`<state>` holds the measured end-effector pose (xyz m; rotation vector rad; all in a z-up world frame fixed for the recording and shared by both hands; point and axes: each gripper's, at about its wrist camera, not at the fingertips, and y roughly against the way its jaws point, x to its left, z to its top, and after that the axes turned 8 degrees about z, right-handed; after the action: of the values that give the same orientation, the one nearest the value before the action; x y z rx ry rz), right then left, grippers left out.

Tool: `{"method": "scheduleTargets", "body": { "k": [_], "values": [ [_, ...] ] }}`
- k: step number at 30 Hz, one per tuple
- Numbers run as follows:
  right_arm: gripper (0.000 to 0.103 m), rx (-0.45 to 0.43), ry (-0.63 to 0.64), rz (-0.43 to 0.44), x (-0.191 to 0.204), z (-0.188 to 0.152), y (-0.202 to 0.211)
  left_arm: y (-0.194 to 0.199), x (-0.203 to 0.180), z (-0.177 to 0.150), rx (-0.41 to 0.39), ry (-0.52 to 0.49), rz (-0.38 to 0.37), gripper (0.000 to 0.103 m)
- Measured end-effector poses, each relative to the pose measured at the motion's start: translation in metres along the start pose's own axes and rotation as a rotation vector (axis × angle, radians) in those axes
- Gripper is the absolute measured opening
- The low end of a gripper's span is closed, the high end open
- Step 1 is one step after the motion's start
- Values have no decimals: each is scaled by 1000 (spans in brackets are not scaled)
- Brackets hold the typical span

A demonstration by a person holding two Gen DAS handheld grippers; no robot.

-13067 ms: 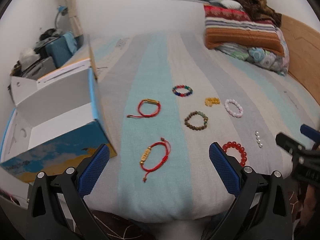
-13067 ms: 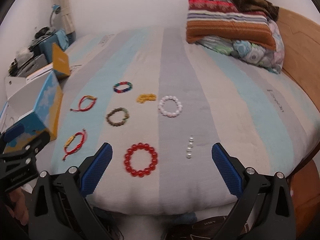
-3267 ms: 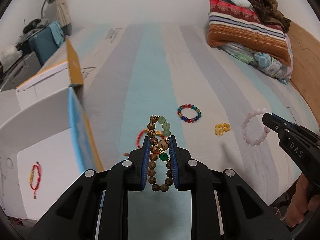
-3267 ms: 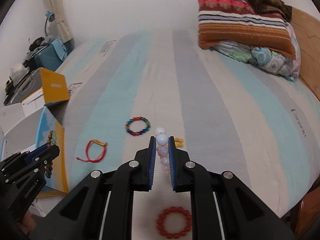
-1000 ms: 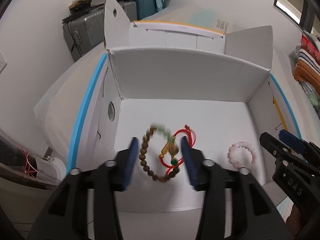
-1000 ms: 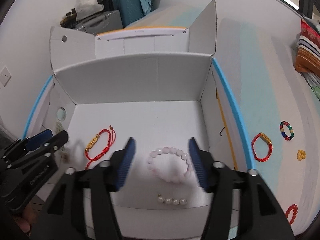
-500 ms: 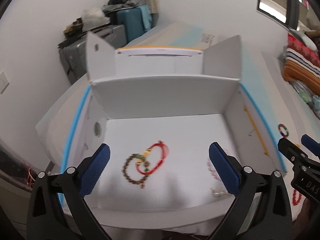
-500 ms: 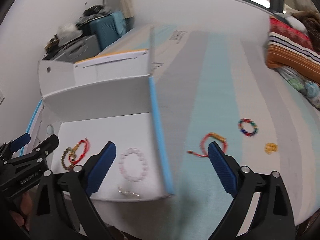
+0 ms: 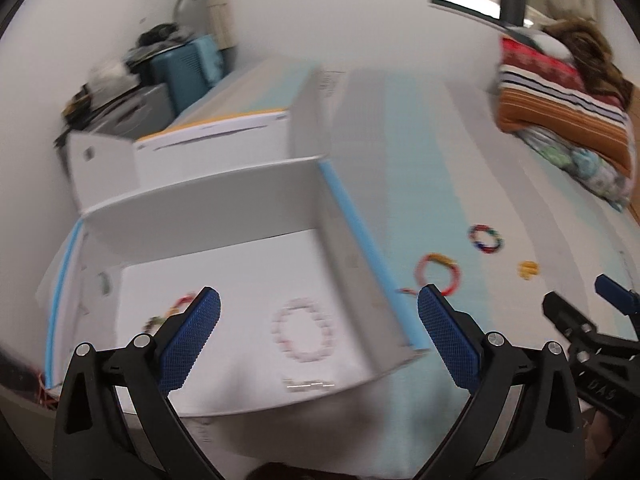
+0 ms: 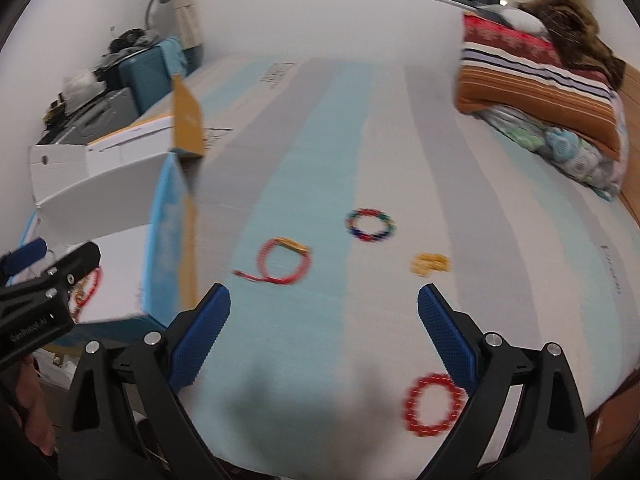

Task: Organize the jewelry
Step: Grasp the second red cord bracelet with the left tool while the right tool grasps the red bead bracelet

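Note:
An open white cardboard box (image 9: 224, 208) lies at the bed's left side. Inside it are a pink bead bracelet (image 9: 304, 330), a short pearl strand (image 9: 308, 385) and a red cord bracelet with a brown bead bracelet (image 9: 168, 312). On the bed lie a red cord bracelet (image 10: 284, 266), a multicolour bead bracelet (image 10: 370, 224), a yellow bead piece (image 10: 431, 264) and a red bead bracelet (image 10: 432, 404). My left gripper (image 9: 318, 340) is open and empty above the box's front. My right gripper (image 10: 322, 338) is open and empty above the bed.
Folded striped blankets and pillows (image 10: 540, 92) are stacked at the bed's far right by a wooden headboard. Suitcases and clutter (image 9: 160, 80) stand against the wall at the far left. The bed's front edge is just below both grippers.
Both grippers have swung right, away from the box interior toward the bed. Both stay open and empty. The bracelets on the bed have come into fuller view.

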<state>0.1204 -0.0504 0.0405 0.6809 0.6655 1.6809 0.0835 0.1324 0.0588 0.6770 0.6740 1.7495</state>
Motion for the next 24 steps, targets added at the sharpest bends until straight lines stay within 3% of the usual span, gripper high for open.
{"method": "scheduleTargets", "body": {
  "k": [6, 11, 16, 24],
  "values": [
    [91, 27, -44, -56, -60, -18, 8, 7, -73, 8, 4, -62, -138, 97],
    [91, 57, -88, -92, -103, -36, 7, -1, -140, 9, 11, -137, -185, 97],
    [91, 95, -114, -107, -130, -57, -7, -34, -182, 2, 44, -195, -168, 97],
    [91, 185, -154, -85, -154, -88, -52, -101, -204, -16, 116, -194, -170, 97]
  ]
}}
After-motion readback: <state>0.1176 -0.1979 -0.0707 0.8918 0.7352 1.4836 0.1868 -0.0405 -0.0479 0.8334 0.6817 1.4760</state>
